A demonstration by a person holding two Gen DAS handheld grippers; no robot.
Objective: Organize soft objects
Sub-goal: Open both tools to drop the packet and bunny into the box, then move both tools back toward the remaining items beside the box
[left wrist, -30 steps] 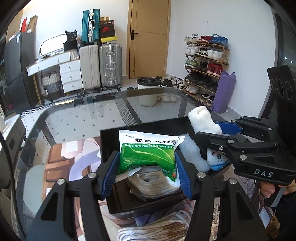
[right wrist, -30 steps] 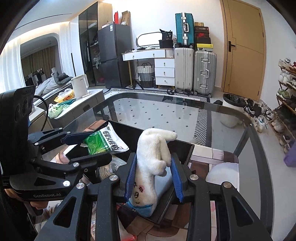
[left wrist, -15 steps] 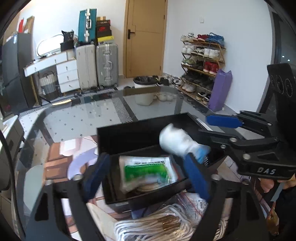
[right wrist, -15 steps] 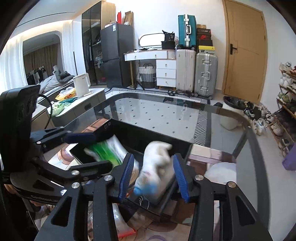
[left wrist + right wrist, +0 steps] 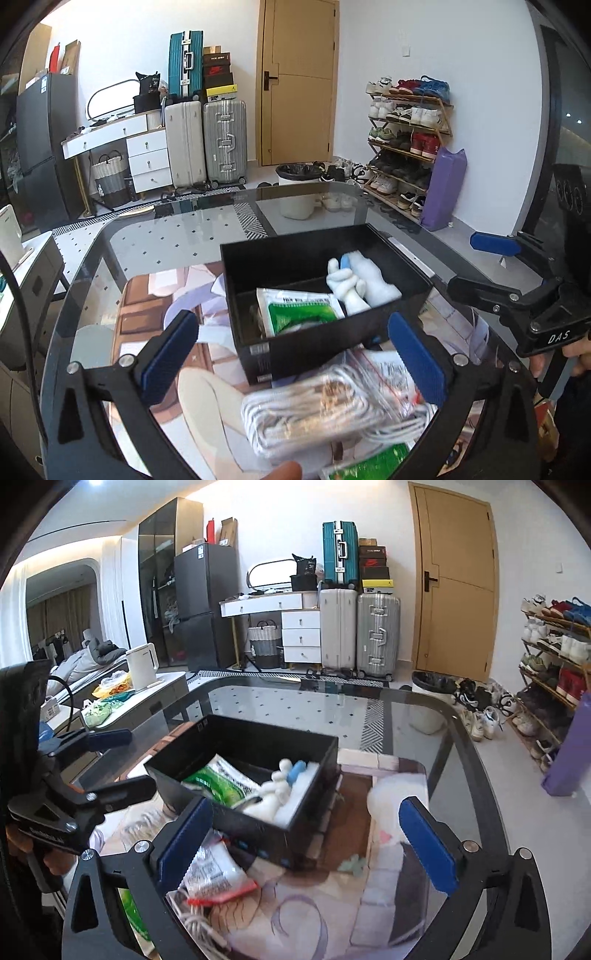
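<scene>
A black box (image 5: 406,306) (image 5: 310,827) stands on the glass table. Inside it lie a green and white packet (image 5: 303,310) (image 5: 221,782) and a white plush toy (image 5: 362,284) (image 5: 273,797) with a blue part. My left gripper (image 5: 291,354) is open and empty, pulled back in front of the box. My right gripper (image 5: 303,842) is open and empty, also short of the box; it shows at the right of the left wrist view (image 5: 495,266).
A clear bag of white cable (image 5: 332,413) and a bag with a red strip (image 5: 214,878) lie on the table (image 5: 406,716) in front of the box. Another green packet (image 5: 369,465) lies at the near edge. A printed mat covers the near part.
Both grippers opened and let go: the green packet and the plush toy dropped into the black box. Both grippers then drew back from the box.
</scene>
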